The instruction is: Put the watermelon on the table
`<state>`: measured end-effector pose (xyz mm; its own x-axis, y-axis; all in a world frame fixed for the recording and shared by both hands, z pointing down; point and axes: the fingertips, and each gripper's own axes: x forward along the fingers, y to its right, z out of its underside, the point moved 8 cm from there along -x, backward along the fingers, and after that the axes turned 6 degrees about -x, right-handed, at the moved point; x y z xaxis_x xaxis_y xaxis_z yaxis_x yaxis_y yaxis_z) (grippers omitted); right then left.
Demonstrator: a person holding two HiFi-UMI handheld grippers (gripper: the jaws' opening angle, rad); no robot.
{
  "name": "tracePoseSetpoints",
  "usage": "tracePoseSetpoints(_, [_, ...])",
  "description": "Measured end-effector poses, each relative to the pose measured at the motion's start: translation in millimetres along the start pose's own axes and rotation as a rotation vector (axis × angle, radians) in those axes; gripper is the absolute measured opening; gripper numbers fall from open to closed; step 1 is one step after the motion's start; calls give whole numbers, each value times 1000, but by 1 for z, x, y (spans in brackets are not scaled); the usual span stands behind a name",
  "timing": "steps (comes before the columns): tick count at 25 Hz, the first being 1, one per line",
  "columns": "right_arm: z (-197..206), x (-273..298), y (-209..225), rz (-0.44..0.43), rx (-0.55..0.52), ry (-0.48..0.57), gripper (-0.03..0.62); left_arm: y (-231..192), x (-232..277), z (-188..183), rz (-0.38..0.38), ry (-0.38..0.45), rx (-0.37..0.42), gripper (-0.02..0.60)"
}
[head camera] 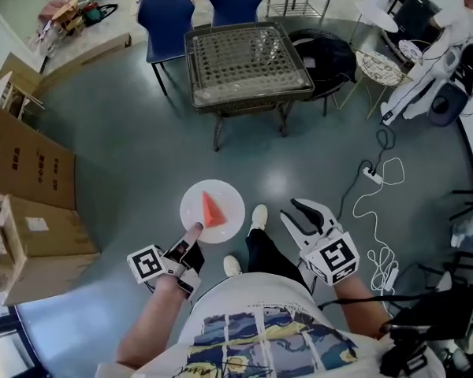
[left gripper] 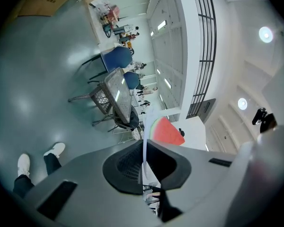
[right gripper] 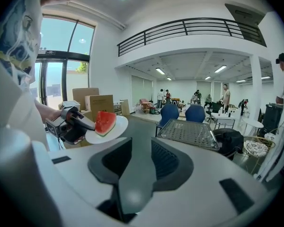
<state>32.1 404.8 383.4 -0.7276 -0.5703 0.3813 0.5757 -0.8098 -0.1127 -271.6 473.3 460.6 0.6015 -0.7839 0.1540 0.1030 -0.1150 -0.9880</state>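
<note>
1. Writing: none could be read. The cardboard boxes (head camera: pixel 27 164), well to the left of the table (head camera: pixel 248 93) in the head view, bore red print too small to make out. The marker cube (head camera: pixel 148 264) on each gripper carried only black-and-white squares.
2. Left gripper (head camera: pixel 194 229): its jaws were closed on the near rim of a white plate (head camera: pixel 230 198). In the left gripper view the plate ran edge-on between the pads.
3. Watermelon (head camera: pixel 211 209): a red wedge with a green rind lay on the plate, just beyond the left jaw tips and not touched by them. Plate and wedge were held over the floor, well short of the table, on the person's side of it.
4. Right gripper (head camera: pixel 292 209): its jaws stood wide apart with nothing between them. It was beside the plate on its right, apart from it, and likewise well short of the table, whose top showed beyond the jaws in the right gripper view.
</note>
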Motion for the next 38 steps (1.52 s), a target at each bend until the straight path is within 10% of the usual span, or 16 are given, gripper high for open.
tracePoseSetpoints(17, [-17, 98, 234, 28, -2, 21, 123, 55, 258, -143, 26, -55, 60, 23])
tracePoseSetpoints(38, [-45, 214, 431, 449, 247, -123, 123, -18, 619, -389, -74, -346, 128, 23])
